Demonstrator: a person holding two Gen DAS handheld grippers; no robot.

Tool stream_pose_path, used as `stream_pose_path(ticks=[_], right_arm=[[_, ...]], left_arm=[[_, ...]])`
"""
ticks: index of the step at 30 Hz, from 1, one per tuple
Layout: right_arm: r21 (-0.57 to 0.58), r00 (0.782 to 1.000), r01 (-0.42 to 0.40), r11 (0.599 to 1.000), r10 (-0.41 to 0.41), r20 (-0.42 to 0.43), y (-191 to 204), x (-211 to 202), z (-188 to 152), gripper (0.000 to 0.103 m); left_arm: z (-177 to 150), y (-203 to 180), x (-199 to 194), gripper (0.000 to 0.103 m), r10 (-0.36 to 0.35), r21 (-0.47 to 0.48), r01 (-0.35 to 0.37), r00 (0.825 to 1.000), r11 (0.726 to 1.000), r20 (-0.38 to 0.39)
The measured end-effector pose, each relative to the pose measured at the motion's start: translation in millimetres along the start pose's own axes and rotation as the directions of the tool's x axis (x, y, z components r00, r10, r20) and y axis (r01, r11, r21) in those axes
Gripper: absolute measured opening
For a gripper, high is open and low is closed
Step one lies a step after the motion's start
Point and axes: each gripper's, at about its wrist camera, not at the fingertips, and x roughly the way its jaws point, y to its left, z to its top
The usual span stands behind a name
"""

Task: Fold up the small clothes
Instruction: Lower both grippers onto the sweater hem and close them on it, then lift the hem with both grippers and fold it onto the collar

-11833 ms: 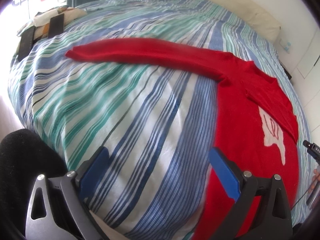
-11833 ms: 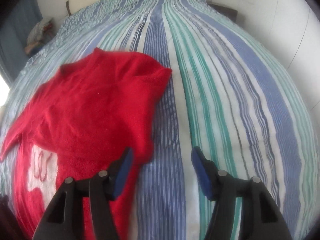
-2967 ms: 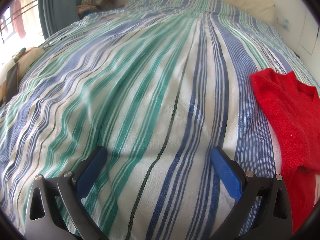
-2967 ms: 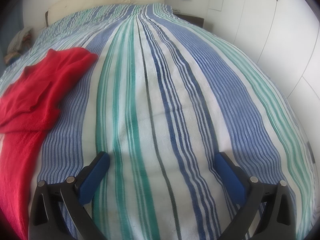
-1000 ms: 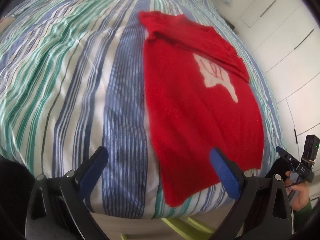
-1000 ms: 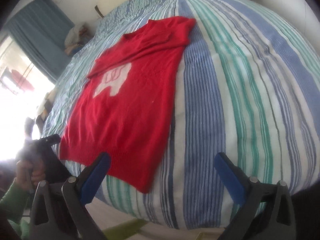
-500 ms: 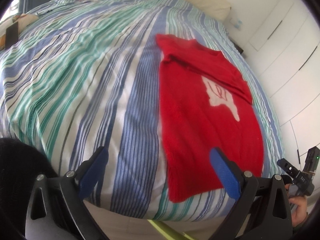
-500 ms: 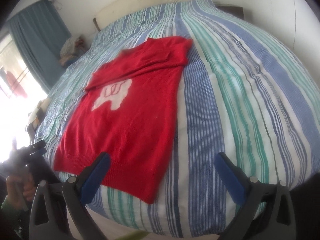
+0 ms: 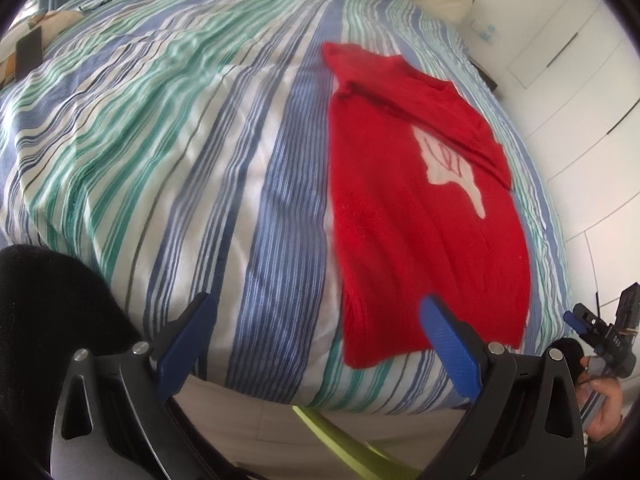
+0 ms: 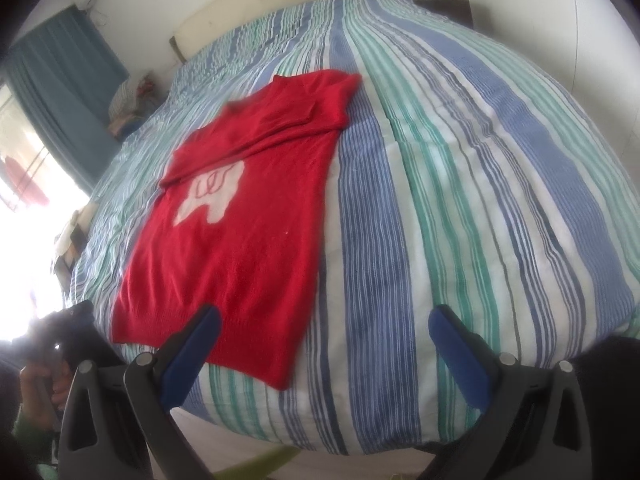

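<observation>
A red sweater (image 9: 420, 216) with a white motif lies flat on the striped bed, both sleeves folded across its chest, hem toward the bed's near edge. It also shows in the right wrist view (image 10: 240, 232). My left gripper (image 9: 316, 320) is open and empty, held off the bed's near edge, its right finger over the hem's left corner. My right gripper (image 10: 324, 332) is open and empty, its left finger in front of the hem's right part. The right gripper also shows at the left wrist view's right edge (image 9: 600, 328).
The striped bedcover (image 9: 160, 120) hangs over the bed's near edge. A cream headboard (image 10: 280, 4) and white wardrobe doors (image 9: 580, 60) bound the far side. A blue curtain (image 10: 68, 92) hangs at the left. A yellow-green object (image 9: 340, 440) lies below the bed edge.
Both grippers have drawn back from the bed and lowered toward its near edge. The sweater has not moved, and both stay open.
</observation>
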Motion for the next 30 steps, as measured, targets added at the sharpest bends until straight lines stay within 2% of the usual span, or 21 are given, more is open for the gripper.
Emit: stream_pose_path(ticks=[3,7,9,10,11,13,14,15,16,17,18,20,23,25,28,30], right_arm=[[0.042,0.994,-0.077,0.996,0.080,-0.076,-1.3,5.7,-4.0,0.102],[0.091,0.972,-0.167,0.982,0.179,-0.154,5.0,25.5,-18.2,0.102],[0.089,0.966,-0.177,0.980,0.190,-0.174,10.7,36.2,-22.0,0.101],[0.088,0.964,-0.183,0.979,0.196,-0.182,12.8,41.4,-22.9,0.100],[0.087,0.960,-0.191,0.978,0.204,-0.190,14.6,47.0,-23.7,0.098],[0.091,0.947,-0.216,0.972,0.231,-0.222,18.6,59.7,-25.5,0.089],[0.094,0.937,-0.240,0.966,0.256,-0.239,20.6,66.7,-26.4,0.080],[0.096,0.927,-0.257,0.962,0.274,-0.257,22.3,73.9,-27.4,0.064],[0.099,0.922,-0.258,0.961,0.276,-0.272,23.1,80.1,-28.5,0.050],[0.100,0.926,-0.243,0.965,0.261,-0.273,22.4,84.2,-28.6,0.012],[0.109,0.932,-0.219,0.970,0.241,-0.271,19.5,85.8,-28.4,0.003],[0.137,0.934,-0.212,0.968,0.241,-0.262,13.4,79.9,-27.4,0.003],[0.074,0.950,-0.176,0.982,0.189,-0.250,15.2,55.1,-27.2,0.003],[0.074,0.951,-0.169,0.983,0.182,-0.249,12.8,40.6,-29.8,0.002],[0.095,0.951,-0.184,0.978,0.202,-0.235,11.0,27.3,-31.5,0.002],[0.124,0.949,-0.206,0.971,0.229,-0.217,10.7,27.4,-25.0,0.002]], left_arm=[[-3.5,-7.3,8.9,0.101,-0.015,0.024,0.016,0.999,1.000,-0.036],[-4.9,-22.0,25.5,0.096,-0.001,0.084,0.008,0.997,0.996,-0.083],[-6.4,-25.8,35.3,0.081,-0.011,0.089,0.022,0.992,0.996,-0.124],[-7.8,-27.4,39.3,0.079,-0.024,0.091,0.037,0.990,0.995,-0.141],[-9.2,-29.9,42.3,0.077,-0.031,0.098,0.046,0.988,0.994,-0.150],[-11.3,-34.4,46.9,0.065,-0.035,0.116,0.054,0.986,0.992,-0.162],[-11.4,-35.5,49.1,0.045,-0.038,0.118,0.059,0.984,0.991,-0.173],[-11.1,-34.9,50.5,0.016,-0.051,0.109,0.072,0.981,0.991,-0.185],[-10.5,-32.3,50.3,0.005,-0.069,0.091,0.088,0.979,0.992,-0.193],[-9.9,-29.7,47.5,0.005,-0.077,0.075,0.093,0.979,0.993,-0.190],[-9.8,-27.8,43.2,0.004,-0.086,0.066,0.100,0.978,0.993,-0.187],[-11.1,-25.9,32.1,0.003,-0.085,0.074,0.101,0.979,0.992,-0.185],[-13.4,-24.5,17.9,0.002,-0.097,0.084,0.115,0.976,0.990,-0.196],[-13.6,-24.8,11.7,0.002,-0.106,0.087,0.125,0.973,0.988,-0.204],[-3.8,-22.1,9.3,0.002,-0.142,0.050,0.156,0.967,0.986,-0.212],[14.6,-21.9,11.2,0.002,-0.182,0.011,0.188,0.964,0.982,-0.196]])
